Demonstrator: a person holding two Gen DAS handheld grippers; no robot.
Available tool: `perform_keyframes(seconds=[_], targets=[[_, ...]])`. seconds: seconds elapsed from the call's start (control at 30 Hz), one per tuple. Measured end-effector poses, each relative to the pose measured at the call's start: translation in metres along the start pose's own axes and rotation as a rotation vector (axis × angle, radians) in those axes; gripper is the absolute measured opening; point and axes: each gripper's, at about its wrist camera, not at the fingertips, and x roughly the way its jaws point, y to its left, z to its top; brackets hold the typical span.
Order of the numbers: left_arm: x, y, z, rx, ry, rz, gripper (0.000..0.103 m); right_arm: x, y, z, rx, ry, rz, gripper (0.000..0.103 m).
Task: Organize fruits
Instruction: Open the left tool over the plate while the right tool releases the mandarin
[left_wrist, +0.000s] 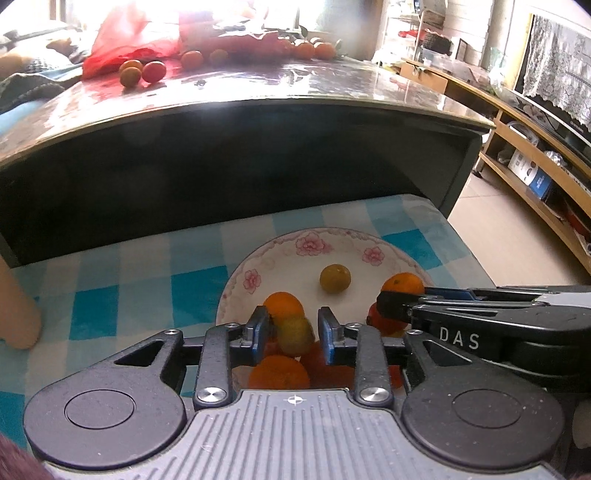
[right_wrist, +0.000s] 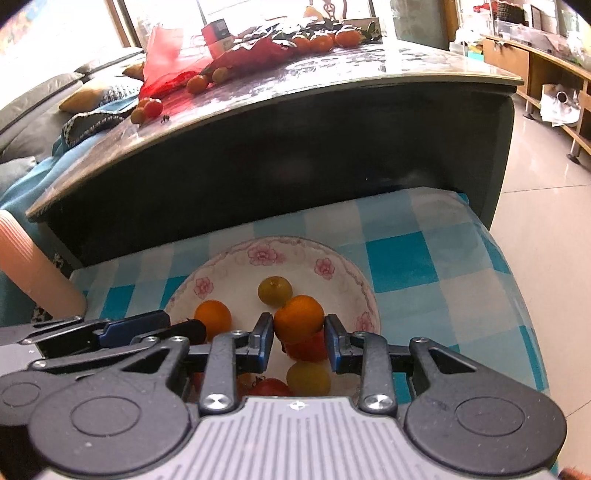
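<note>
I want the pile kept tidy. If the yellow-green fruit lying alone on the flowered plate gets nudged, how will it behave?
The yellow-green fruit looks round and smooth, so it would probably roll. The flowered plate is glossy and dished, likely steering it towards the other fruit. It looks small, probably light.

Floral-rimmed white ceramic plate (right_wrist: 334, 266) sits on blue-and-white checked cloth (right_wrist: 406, 258), small round orange and yellow-green fruits (right_wrist: 274, 291) in it. Behind: glossy dark-sided table (right_wrist: 332, 79), more small orange fruits (right_wrist: 195, 84) and red plastic bag (right_wrist: 166, 62) on top.
</note>
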Motion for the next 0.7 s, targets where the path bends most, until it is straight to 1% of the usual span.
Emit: perform_keyframes(seconds=[0.03,0.27,0.43,0.7], targets=[[-0.001,0.001,0.001,-0.003,-0.003,-0.001,0.039,-0.001,0.0,0.001,0.002,-0.004,0.002,0.045],[-0.008,0.007,0.004,-0.025,-0.023,0.003,0.053,-0.007,-0.001,0.004,0.027,-0.023,0.017,0.048],[-0.012,0.007,0.003,-0.027,-0.028,0.016,0.057,-0.013,0.0,0.005,0.033,-0.037,0.017,0.048],[-0.027,0.004,-0.003,-0.016,-0.044,0.036,0.066,-0.037,0.004,0.004,0.033,-0.066,0.018,0.051]])
